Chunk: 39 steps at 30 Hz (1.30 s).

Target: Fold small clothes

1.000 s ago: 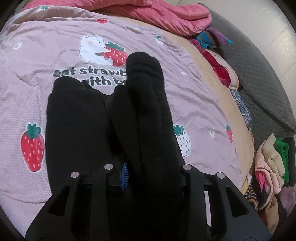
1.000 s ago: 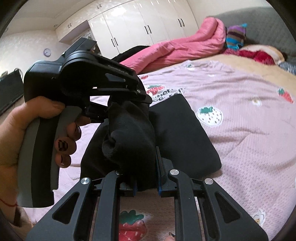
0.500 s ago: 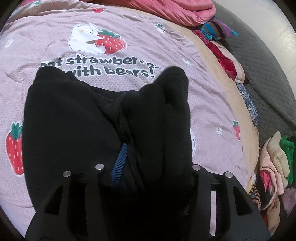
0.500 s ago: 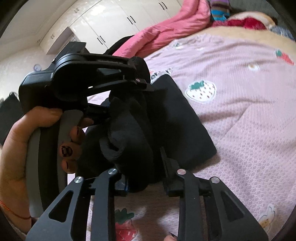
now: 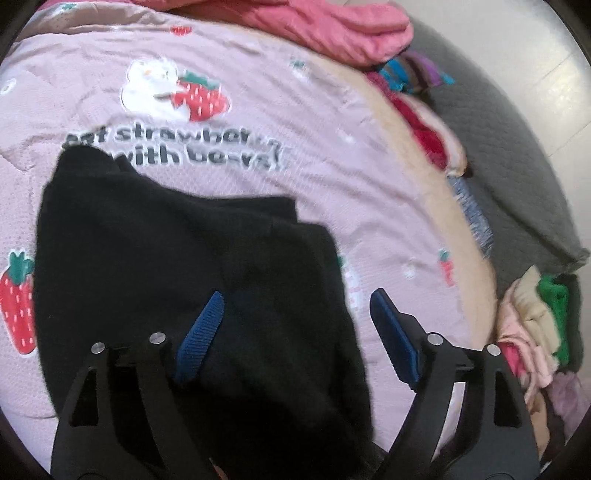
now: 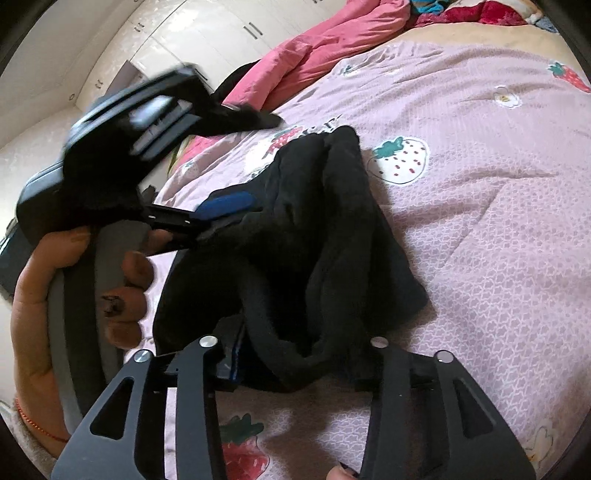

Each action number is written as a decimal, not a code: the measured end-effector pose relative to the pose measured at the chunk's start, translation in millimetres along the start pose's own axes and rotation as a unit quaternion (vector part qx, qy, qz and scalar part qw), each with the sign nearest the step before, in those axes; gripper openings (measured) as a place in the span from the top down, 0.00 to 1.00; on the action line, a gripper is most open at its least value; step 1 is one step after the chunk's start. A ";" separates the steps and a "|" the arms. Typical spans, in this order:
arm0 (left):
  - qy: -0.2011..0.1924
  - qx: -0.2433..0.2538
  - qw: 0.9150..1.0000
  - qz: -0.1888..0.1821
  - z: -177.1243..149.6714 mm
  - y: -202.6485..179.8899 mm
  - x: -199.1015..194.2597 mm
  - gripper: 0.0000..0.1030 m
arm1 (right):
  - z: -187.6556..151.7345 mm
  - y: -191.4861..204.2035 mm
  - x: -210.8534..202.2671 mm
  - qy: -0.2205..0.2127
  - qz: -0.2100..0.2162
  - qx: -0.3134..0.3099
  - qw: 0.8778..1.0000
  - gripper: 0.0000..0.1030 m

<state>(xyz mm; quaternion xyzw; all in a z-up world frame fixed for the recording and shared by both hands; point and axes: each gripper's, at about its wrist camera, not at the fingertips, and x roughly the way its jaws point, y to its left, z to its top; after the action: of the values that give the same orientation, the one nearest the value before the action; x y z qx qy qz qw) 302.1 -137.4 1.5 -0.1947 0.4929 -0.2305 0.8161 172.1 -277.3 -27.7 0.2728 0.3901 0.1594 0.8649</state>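
Observation:
A black garment (image 5: 155, 266) lies on the pink strawberry blanket (image 5: 332, 177), its right part folded over itself. My left gripper (image 5: 295, 325) hangs just above it with the blue pads (image 5: 201, 332) wide apart and nothing between them. In the right wrist view the same garment (image 6: 314, 258) lies bunched in folds. My right gripper (image 6: 299, 369) is open, with a fold of the cloth lying loosely between its fingers. The left gripper, hand-held, shows at the left of that view (image 6: 229, 206), blurred.
A pink quilt (image 5: 332, 29) lies at the far end of the bed. Coloured clothes (image 5: 417, 74) sit along the bed's right edge, and a pile of clothes (image 5: 535, 325) lies lower right. White wardrobes (image 6: 192, 40) stand behind the bed.
Both grippers have opened and let go of the black garment. The raised fold has dropped onto the blanket. The left gripper has drawn back from the cloth.

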 end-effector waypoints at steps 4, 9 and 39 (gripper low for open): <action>-0.046 0.015 0.999 0.013 -2.7 13.8 -41.4 0.20 | 9.7 -5.3 -5.4 0.015 0.042 0.013 0.999 0.40; -0.061 0.021 0.994 0.086 -23.7 54.2 -72.2 0.19 | 38.4 -6.6 -0.6 0.044 0.079 0.016 0.996 0.27; -0.039 0.075 0.988 0.132 -73.1 53.2 -49.3 0.17 | 102.1 -29.8 50.6 0.071 -0.029 -0.086 0.993 0.74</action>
<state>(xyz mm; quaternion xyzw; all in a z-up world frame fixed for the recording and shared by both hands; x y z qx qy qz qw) 226.3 -72.5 -24.3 -0.0751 0.4636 -0.1491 0.8702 284.4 -311.9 -19.5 0.1738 0.4434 0.1860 0.8594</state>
